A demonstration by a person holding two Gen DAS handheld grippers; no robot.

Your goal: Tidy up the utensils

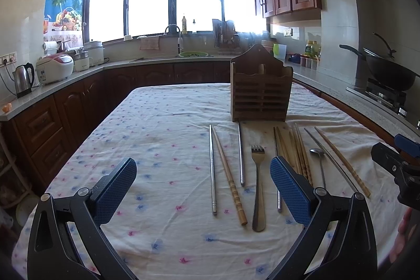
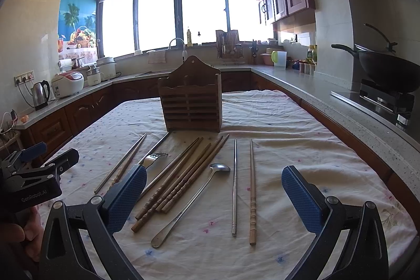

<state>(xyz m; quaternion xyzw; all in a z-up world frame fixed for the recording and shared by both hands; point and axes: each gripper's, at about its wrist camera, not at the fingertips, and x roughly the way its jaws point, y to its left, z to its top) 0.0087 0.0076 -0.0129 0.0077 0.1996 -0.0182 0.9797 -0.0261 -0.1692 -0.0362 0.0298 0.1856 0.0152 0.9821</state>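
Behind the chopsticks (image 2: 181, 180), a wooden holder (image 2: 191, 104) stands upright.

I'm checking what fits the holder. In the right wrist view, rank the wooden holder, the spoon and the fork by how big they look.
1. wooden holder, clearly the largest.
2. spoon, long and thin.
3. fork, but the right tongs hide its handle, so its rank against the spoon is unsure.

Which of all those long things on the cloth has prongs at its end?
Only the fork, lying between a steel chopstick and the bundle of wooden chopsticks. The rest are plain sticks, apart from one round-bowled spoon.
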